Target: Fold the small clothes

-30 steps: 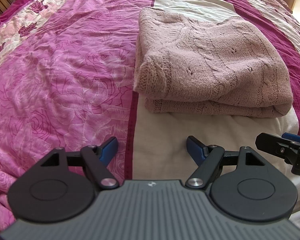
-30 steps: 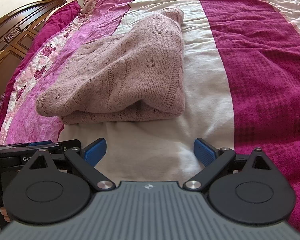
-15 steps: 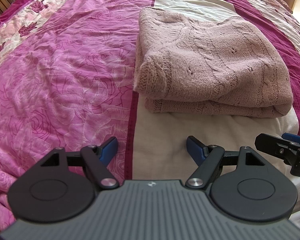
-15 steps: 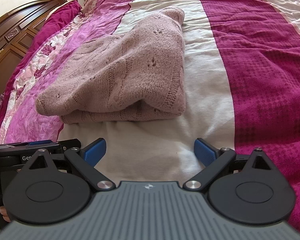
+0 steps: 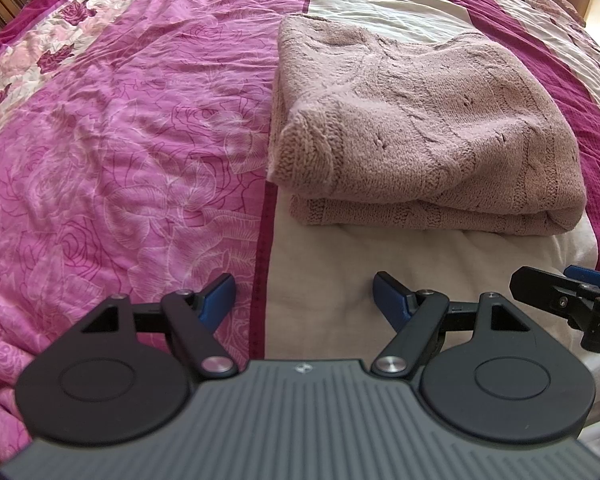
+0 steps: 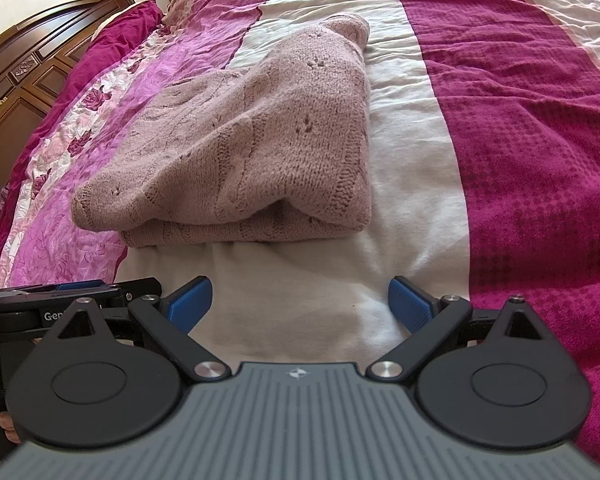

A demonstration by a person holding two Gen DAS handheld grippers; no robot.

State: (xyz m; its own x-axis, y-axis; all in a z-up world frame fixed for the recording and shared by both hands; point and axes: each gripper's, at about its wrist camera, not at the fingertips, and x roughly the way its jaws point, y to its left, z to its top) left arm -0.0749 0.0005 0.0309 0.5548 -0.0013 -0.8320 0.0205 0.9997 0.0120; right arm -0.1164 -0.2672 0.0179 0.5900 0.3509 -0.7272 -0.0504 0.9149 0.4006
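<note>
A: Status of the pink knit sweater?

B: Lies folded in layers on the cream stripe of the bedspread, ahead of both sets of jaws, well clear of the pads. From the left gripper it sits ahead and to the right; from the right gripper ahead and to the left.

A: Jaws?

B: Both wide apart, holding nothing. Blue pads over bare cream cloth. The two tools sit side by side; each shows at the edge of the other's view.

A: Which step?

B: My read: the fold looks finished, or one last half-fold is pending. The top layer's left corner overhangs the bottom layer, so the stack isn't square.

A: Next move?

B: If tidying, go forward, pinch that loose corner and the near edge, and draw them flush. The knit is thick and floppy, so take a deep bite or the layers will slip.

A: Change over the last second?

B: None that I can make out. Sweater, bedspread and both grippers sit as they did; jaws equally wide. A pause.
</note>
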